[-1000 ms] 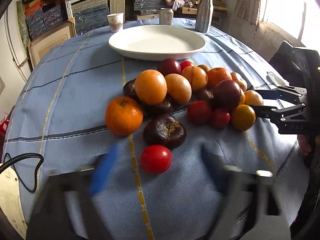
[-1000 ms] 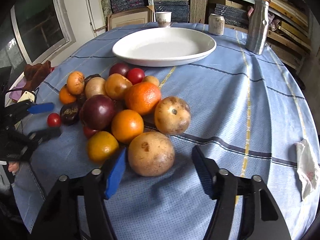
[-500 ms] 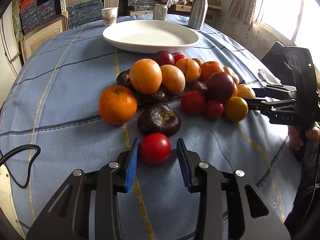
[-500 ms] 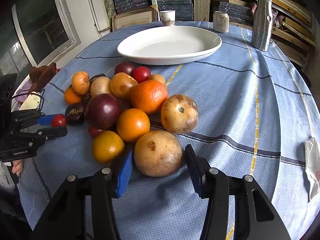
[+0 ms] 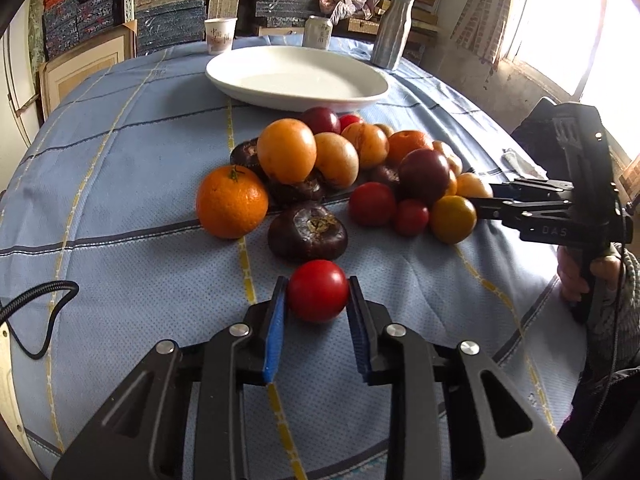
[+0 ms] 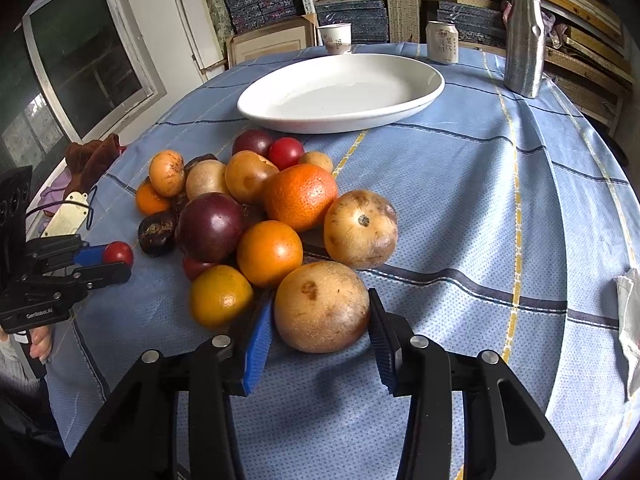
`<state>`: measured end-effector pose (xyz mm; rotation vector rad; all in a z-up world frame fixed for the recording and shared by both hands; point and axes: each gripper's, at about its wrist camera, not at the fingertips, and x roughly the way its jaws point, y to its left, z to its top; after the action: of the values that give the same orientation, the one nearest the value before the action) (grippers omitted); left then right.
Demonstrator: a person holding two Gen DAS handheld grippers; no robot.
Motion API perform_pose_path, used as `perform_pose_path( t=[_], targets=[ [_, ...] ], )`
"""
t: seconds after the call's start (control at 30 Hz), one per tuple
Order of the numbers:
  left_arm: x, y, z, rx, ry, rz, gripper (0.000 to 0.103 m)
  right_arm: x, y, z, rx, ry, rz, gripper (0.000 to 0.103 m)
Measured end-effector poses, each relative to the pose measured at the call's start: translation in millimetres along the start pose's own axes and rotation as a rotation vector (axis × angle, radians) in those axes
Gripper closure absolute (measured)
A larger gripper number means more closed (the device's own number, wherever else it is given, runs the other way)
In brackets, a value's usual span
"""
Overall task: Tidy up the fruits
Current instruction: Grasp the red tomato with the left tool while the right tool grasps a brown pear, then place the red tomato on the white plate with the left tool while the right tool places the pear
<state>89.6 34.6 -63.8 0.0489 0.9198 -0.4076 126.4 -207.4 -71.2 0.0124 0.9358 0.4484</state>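
Our left hand-held gripper [image 5: 317,295] has its blue pads pressed against both sides of a small round red tomato [image 5: 318,290], which rests on the blue checked tabletop [image 5: 140,280] near its front edge. Our right hand-held gripper [image 6: 320,320] brackets a large tan round fruit [image 6: 322,306]; whether the pads touch it we cannot tell. The fruit pile [image 6: 256,200] lies mid-tabletop, the white oval plate [image 6: 424,92] beyond it toward the far edge.
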Motion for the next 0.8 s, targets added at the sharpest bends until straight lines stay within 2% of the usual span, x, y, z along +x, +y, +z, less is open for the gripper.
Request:
perform_pose_path(
  t=[0.1,0.23,0.4,0.5,0.57,0.67,0.8],
  targets=[
    [-15.8,-0.7,8.9,0.003,-0.047,0.012,0.075,-6.3,-5.7,0.8,0.028,-0.024,0.002,0.058],
    [-44.8,-5.4,45.6,0.051,-0.142,0.052,0.075,-29.8,-13.6,12.0,0.069,-0.079,0.009,0.058],
    [-57.3,-5.5,108.6,0.081,-0.226,0.076,0.075,-77.4,-9.5,64.9,0.016,-0.193,-0.059,0.058],
    [-40.6,1.6,152.1,0.062,-0.236,0.081,0.075,-85.8,-9.4,105.6,0.002,-0.24,-0.072,0.058],
    [-23.1,8.1,173.4,0.04,-0.228,0.089,0.075,-74.1,-12.0,134.7,0.007,-0.255,-0.081,0.058],
    [11.2,21.1,195.3,-0.003,-0.195,0.088,0.075,-39.2,-19.2,161.1,0.03,-0.229,-0.09,0.058],
    [62.4,37.2,207.9,-0.047,-0.126,0.086,0.075,19.6,-31.9,174.5,0.082,-0.153,-0.075,0.058]
  ],
)
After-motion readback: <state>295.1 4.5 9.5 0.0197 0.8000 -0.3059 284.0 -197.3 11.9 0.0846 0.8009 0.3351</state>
